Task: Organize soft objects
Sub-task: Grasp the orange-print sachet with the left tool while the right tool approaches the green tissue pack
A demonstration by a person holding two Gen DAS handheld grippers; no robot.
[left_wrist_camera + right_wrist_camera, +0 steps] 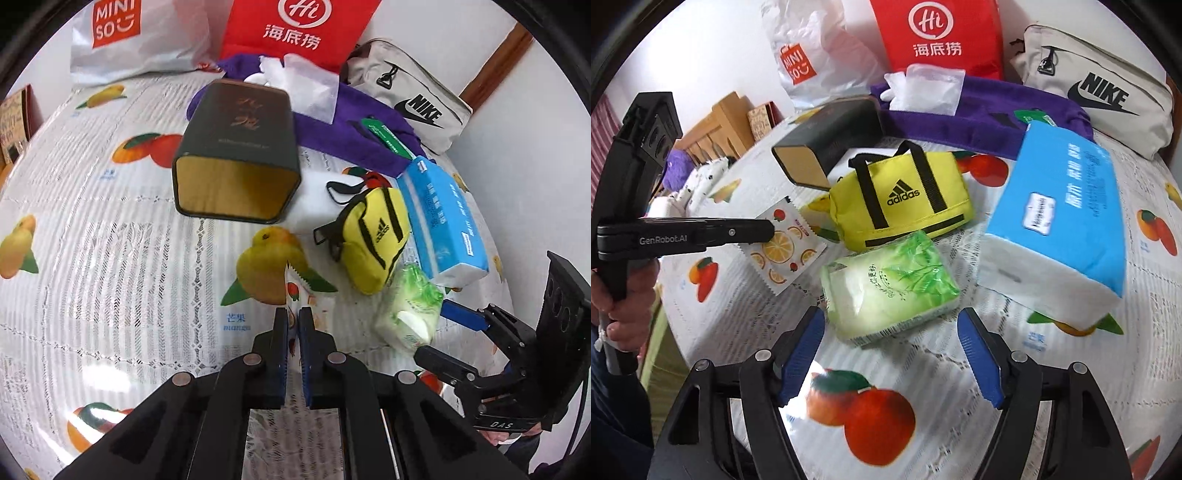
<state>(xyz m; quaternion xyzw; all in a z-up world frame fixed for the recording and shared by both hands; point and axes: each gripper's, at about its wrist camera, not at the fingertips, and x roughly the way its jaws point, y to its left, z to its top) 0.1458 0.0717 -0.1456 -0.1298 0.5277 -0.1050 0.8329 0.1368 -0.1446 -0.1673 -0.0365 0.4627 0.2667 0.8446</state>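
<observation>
- The left gripper [293,319] is pinching the near edge of a flat fruit-print sachet [783,245], its fingers [281,347] clenched on it. The hold is only taking the rim, so the sachet is at risk of sliding out or tearing at its zigzag edge if it gets tugged sideways.
- The sachet is lying on the desk [110,258], just near of the open dark tin [236,162] that is resting on its side. Judging by the tin's open mouth facing near, the sachet may be heading in there; a limp corner could be catching on the rim and folding instead of going in.
- The right gripper [892,354] is hovering with its fingers [801,347] released and wide, empty, just near of the green tissue pack [890,284]. Coming down off-centre, one finger could be pressing into the pack and shoving it against the yellow bag [905,199] behind it.
- The blue tissue pack [1056,225] is lying close on the right; a wide approach could be nudging it too.
- Both grippers are working close together near the middle of the desk, so they could be knocking into each other.
</observation>
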